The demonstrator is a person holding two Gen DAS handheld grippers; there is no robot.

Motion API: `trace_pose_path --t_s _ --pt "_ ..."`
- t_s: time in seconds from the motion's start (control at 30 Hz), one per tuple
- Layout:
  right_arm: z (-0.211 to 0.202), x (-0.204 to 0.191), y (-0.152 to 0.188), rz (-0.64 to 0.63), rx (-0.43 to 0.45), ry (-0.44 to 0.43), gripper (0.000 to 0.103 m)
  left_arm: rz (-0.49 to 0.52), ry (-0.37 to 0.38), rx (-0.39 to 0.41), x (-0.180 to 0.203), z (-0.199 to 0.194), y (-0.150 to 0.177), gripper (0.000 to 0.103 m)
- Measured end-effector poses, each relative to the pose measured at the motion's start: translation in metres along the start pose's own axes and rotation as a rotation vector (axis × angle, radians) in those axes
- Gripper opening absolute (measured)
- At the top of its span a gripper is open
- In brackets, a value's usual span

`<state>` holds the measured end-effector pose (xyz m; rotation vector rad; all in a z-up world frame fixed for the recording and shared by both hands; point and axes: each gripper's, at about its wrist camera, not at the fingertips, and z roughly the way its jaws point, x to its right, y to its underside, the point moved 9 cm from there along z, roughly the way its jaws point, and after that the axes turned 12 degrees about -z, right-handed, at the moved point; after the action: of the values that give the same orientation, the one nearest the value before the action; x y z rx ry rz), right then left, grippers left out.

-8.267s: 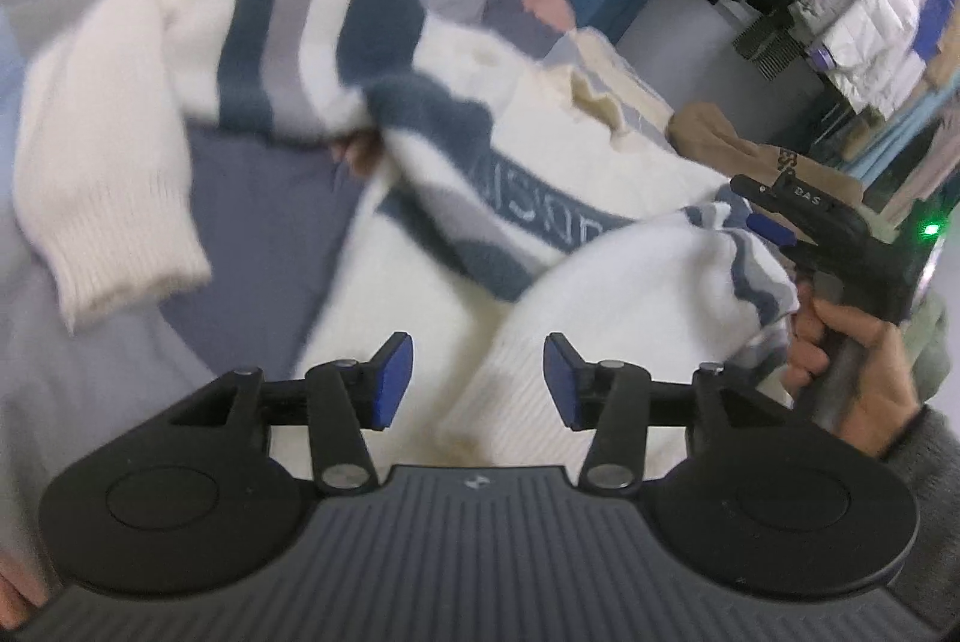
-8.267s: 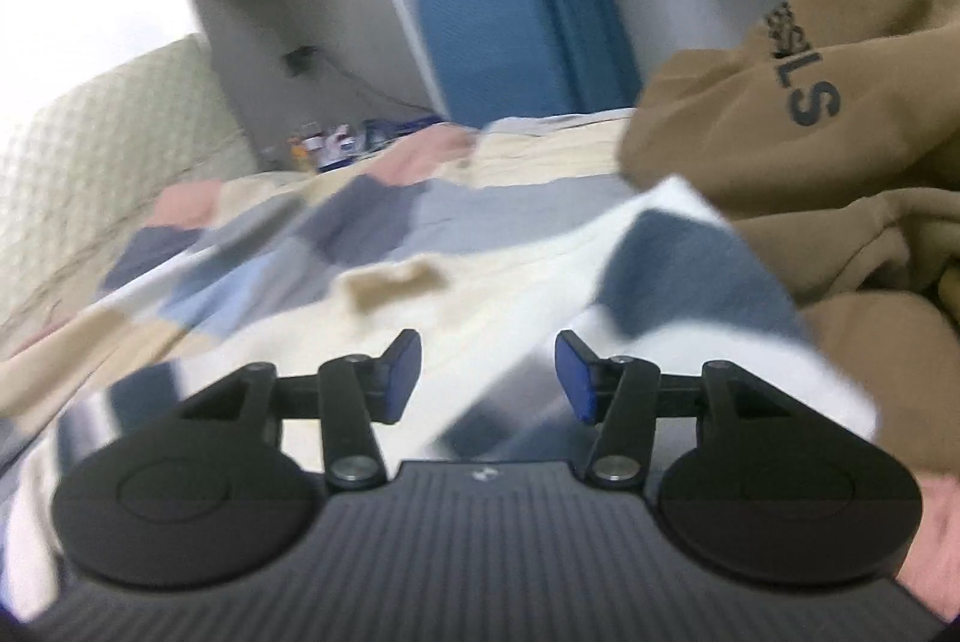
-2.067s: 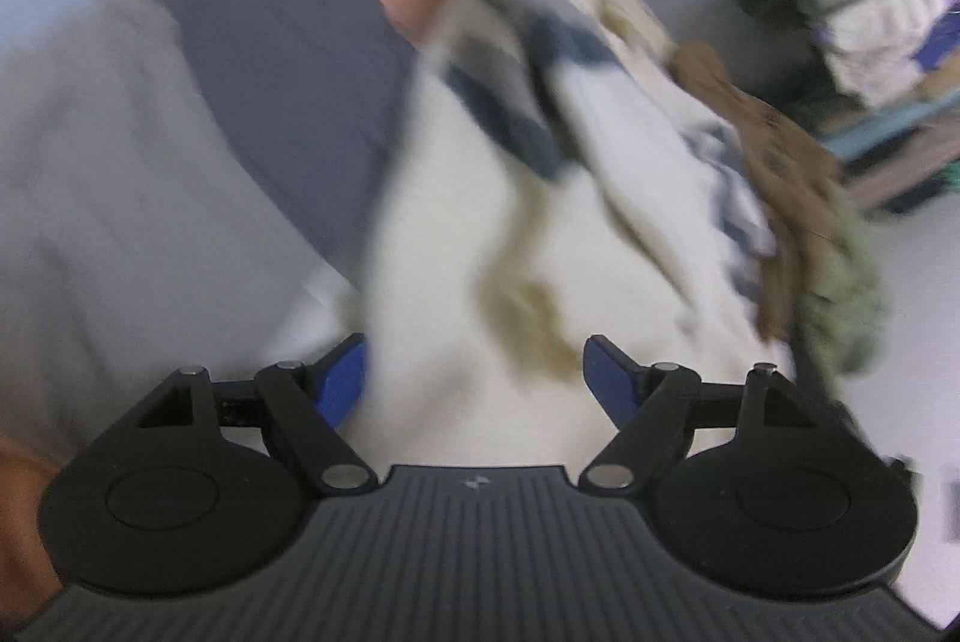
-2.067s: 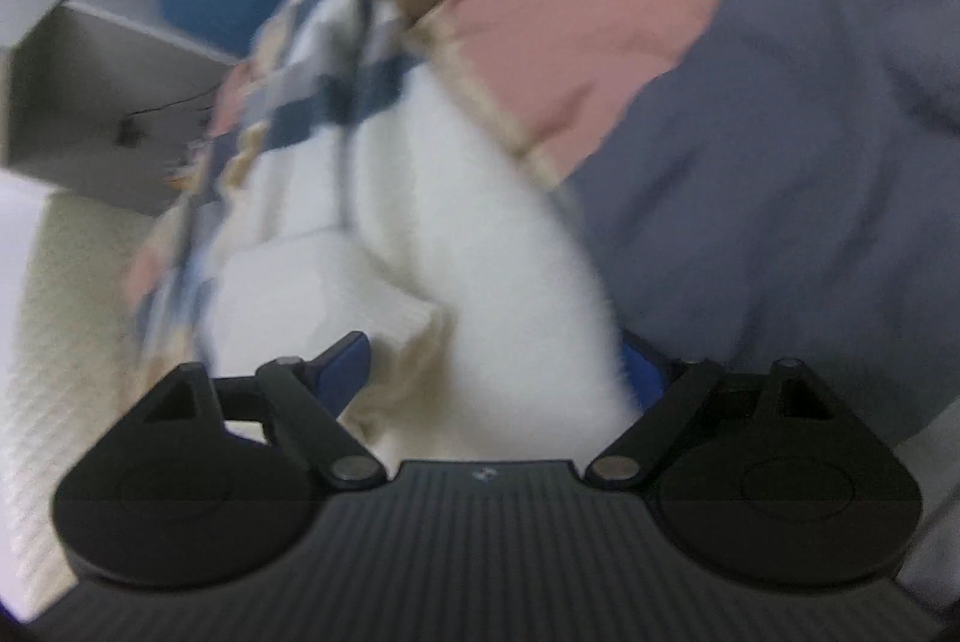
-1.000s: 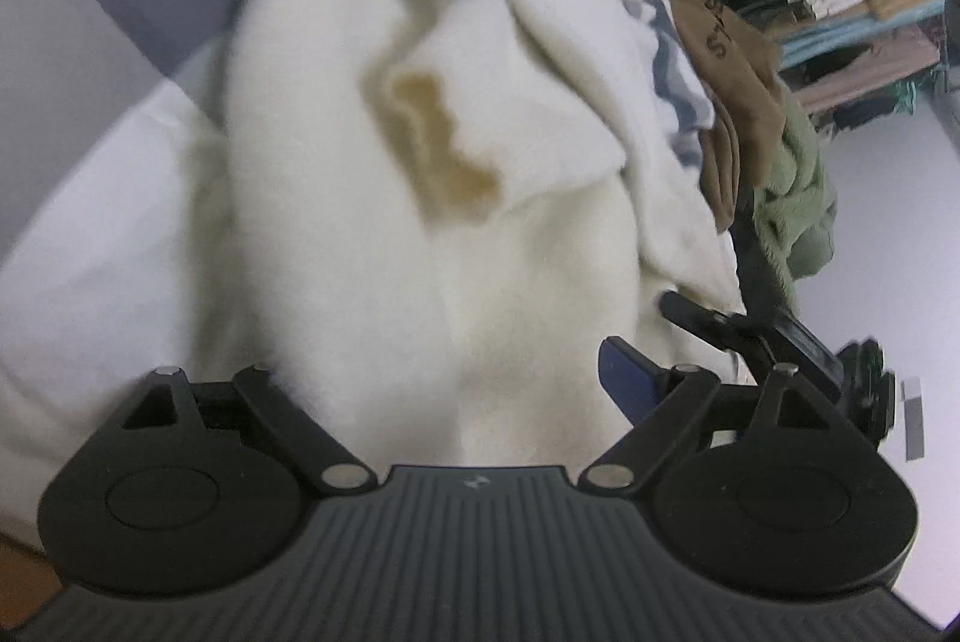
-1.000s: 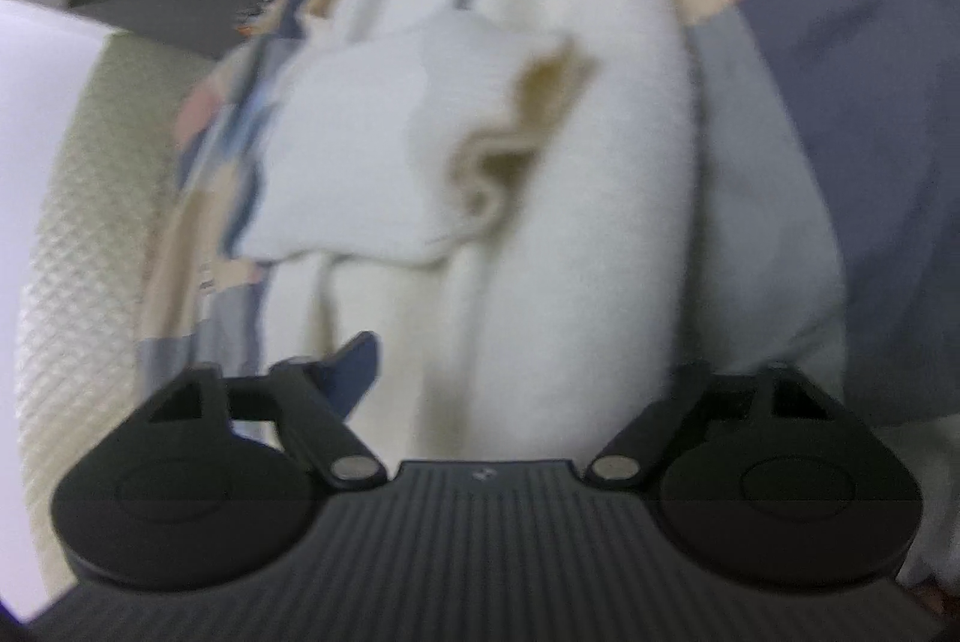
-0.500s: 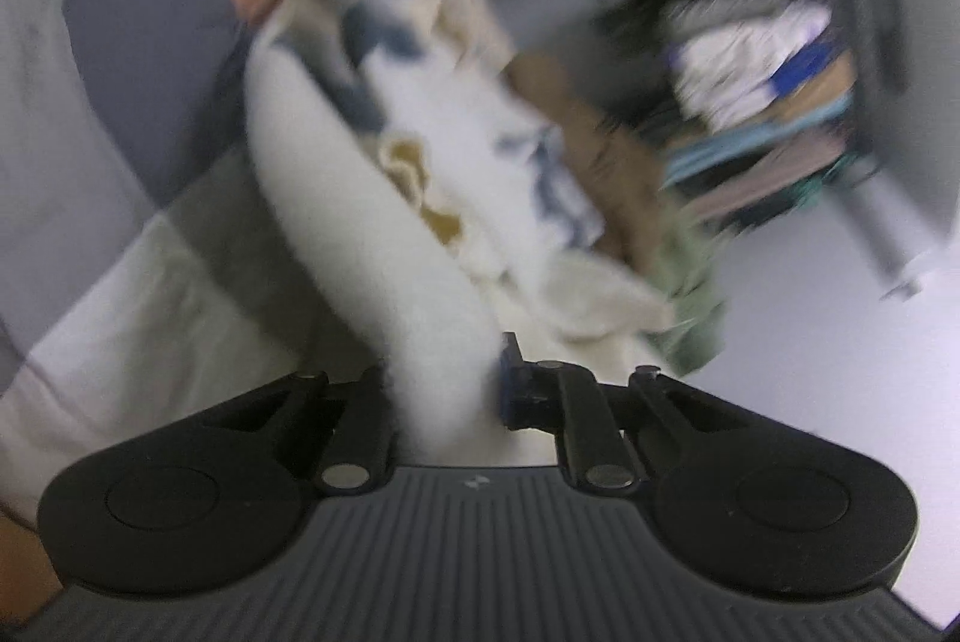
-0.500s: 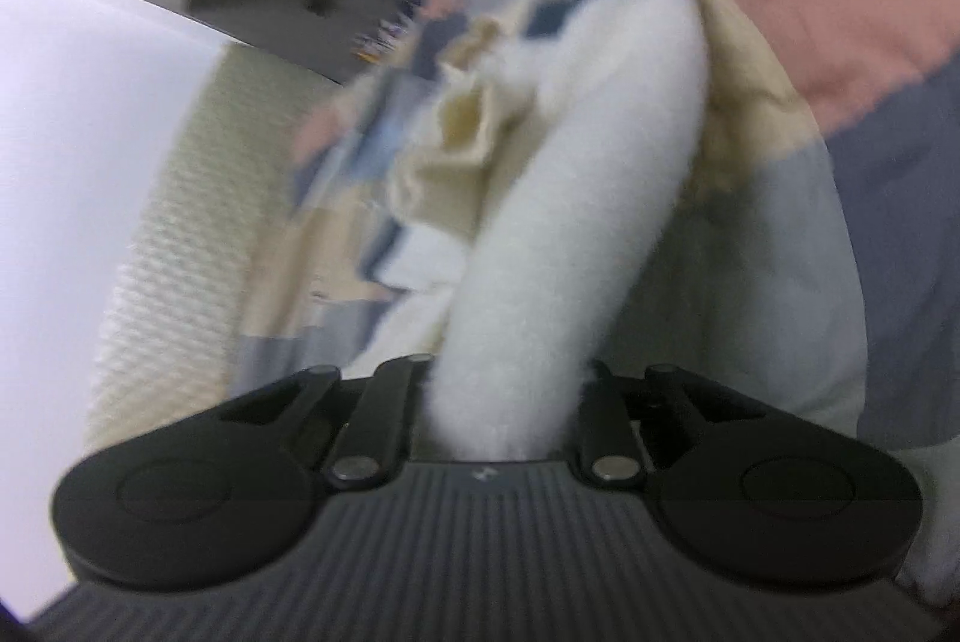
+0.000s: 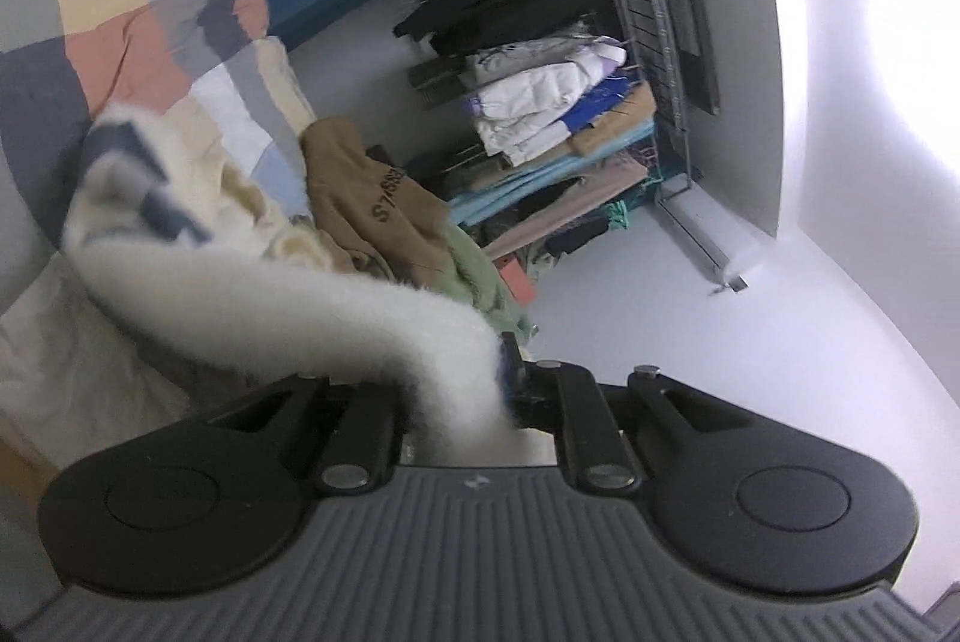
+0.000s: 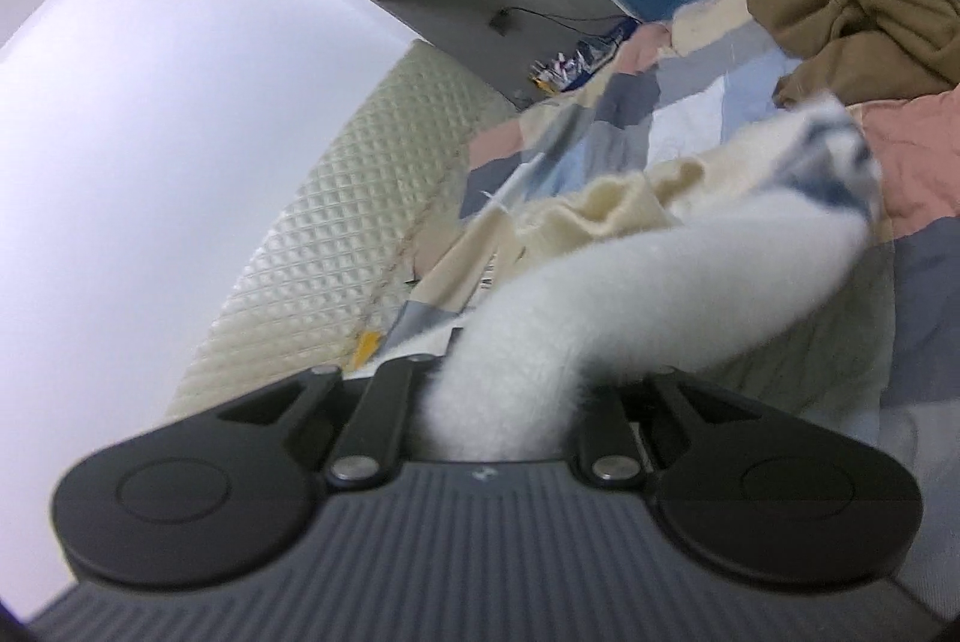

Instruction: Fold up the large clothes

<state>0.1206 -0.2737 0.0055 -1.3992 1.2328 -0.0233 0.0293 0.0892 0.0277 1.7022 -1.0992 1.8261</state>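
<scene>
Evidently soft, bulky and stretch-prone, the sweater rises from the bed at lower left, a thick edge clamped in each of the left tool and right tool; grip edges, not loose middle.

- The left gripper, wide open over the white knit sweater a second ago, now has its jaws clamped on a thick fold of it.
- The right gripper, likewise open a second ago, now pinches another fold of the sweater.
- Both cameras now tilt up from the patchwork bedspread, so the clothes rack and the quilted headboard come into view.
</scene>
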Motion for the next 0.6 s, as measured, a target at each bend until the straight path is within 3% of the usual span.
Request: trace_pose_path --t_s 0.13,0.23,0.37,0.47,0.6 --pt "-0.014 0.000 0.009 0.002 0.017 0.048 0.020 0.038 -0.050 0.023 0.000 -0.008 0.012 0.014" --pt "-0.004 0.014 0.009 0.044 0.023 0.084 0.021 0.012 -0.054 0.046 -0.012 -0.001 0.002 0.014" --pt "0.019 0.040 -0.013 0.082 0.047 0.107 0.022 0.042 -0.078 0.102 -0.020 0.032 -0.035 0.014" --pt "0.044 0.055 -0.038 0.072 0.068 0.121 0.022 0.125 -0.154 0.159 -0.022 0.062 -0.072 0.014" --pt "0.085 0.081 -0.070 0.063 0.084 0.154 0.022 0.146 -0.227 0.205 -0.038 0.103 -0.123 0.015"
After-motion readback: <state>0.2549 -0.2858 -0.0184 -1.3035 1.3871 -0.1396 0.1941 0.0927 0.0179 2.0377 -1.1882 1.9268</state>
